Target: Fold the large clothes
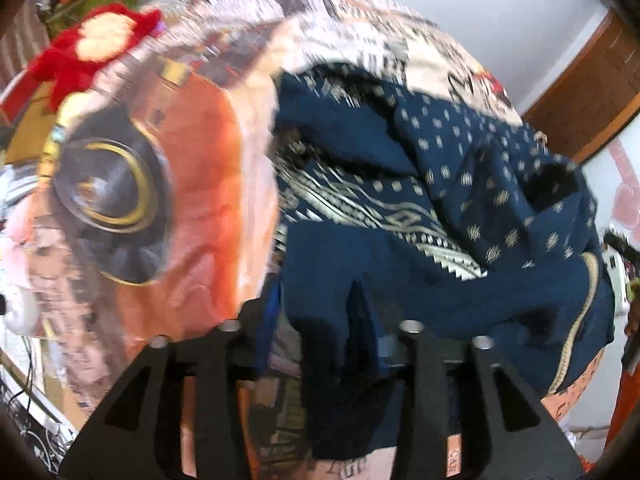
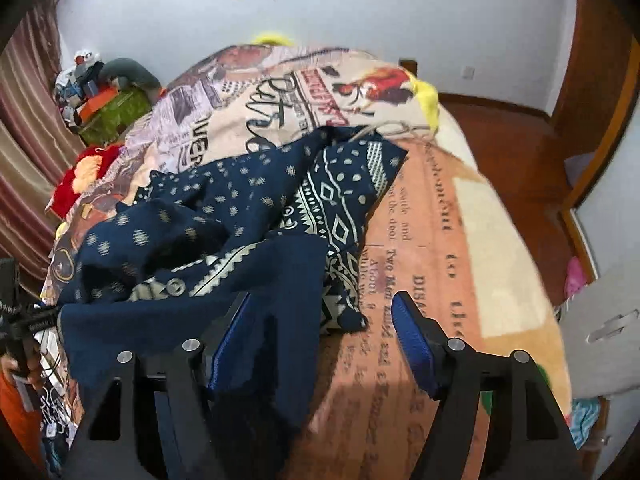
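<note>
Right wrist view: the right tool is seen at the bottom of the frame, pitched steeply down over the bed. Its jaws are held wide apart. A flap of the navy patterned garment is draped over the left blue pad and hangs into the gap; it is not pressed from both sides, and the right pad is bare. The garment is bunched at centre left on the printed bedspread, with its white-patterned hem spread toward the upper centre.

Left wrist view, blurred: the left tool is angled down at bottom centre, with its jaws parted about halfway. Navy cloth lies over and between the fingers; whether it is gripped cannot be told. A red plush toy sits at upper left.
</note>
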Demonstrator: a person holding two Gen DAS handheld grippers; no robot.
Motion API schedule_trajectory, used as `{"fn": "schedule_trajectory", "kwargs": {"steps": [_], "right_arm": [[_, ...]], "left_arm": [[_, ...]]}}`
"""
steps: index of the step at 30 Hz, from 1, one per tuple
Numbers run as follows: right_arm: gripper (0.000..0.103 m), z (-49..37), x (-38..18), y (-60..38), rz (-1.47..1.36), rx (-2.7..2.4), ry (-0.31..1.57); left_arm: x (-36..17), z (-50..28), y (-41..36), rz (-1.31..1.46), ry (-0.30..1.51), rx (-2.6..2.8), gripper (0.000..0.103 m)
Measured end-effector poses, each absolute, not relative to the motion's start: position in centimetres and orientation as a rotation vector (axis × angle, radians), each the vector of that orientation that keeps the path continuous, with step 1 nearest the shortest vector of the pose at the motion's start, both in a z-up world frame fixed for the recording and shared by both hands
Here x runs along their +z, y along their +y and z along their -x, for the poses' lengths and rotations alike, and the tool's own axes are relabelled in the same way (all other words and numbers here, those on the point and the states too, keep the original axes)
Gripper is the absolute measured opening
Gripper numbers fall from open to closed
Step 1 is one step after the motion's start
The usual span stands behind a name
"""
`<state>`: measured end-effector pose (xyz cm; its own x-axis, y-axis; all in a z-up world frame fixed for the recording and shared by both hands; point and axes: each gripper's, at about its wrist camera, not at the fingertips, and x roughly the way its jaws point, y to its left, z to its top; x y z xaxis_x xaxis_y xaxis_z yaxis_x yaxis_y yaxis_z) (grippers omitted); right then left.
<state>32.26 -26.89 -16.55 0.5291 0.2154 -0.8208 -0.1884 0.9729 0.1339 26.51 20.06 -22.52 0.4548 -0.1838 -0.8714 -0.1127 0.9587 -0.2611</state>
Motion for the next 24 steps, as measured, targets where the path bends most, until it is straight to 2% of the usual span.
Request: {"fn": "schedule_trajectory", "kwargs": {"steps": [1,2,7,16,18,20,21,23,24], "right_arm": [[0.069,-31.5,-16.1,-27.1,-0.045,0.247,0.982],[0.069,-30.9,-15.8,-27.1,-0.056,0.253,0.98],[0.069,-26.8,-15.5,-26.8,-0.087,0.294,0.985],[0.068,-21.8,-17.4,-25.5,-0.107,0.309,0.963],[0.063,-21.6,-17.6,-25.3,-0.101,0.307,0.961],[0.052,-21.7,-17.7,-25.2,-0.091,0.308,0.96],[0.049,-21.7,-17.8,-25.0,-0.081,0.309,0.959],[0.039,-21.7,-17.9,-24.6,-0.058,0.321,0.951],[0.038,-21.6,-17.9,-24.2,-0.044,0.322,0.948]], "left_arm": [[-21.9,-26.0,20.6,0.305,1.077,-0.027,0.061],[-21.3,-25.4,21.2,0.31,1.053,-0.013,0.065],[-21.3,-23.1,22.5,0.36,1.056,-0.005,0.068],[-27.8,-20.5,20.7,0.518,1.193,-0.104,0.068],[-28.7,-20.5,20.3,0.565,1.195,-0.12,0.068],[-29.2,-20.6,20.0,0.6,1.195,-0.124,0.067],[-29.3,-20.7,19.7,0.608,1.195,-0.136,0.066],[-28.9,-20.9,18.9,0.593,1.19,-0.168,0.058],[-28.6,-20.9,18.5,0.565,1.184,-0.174,0.057]]}}
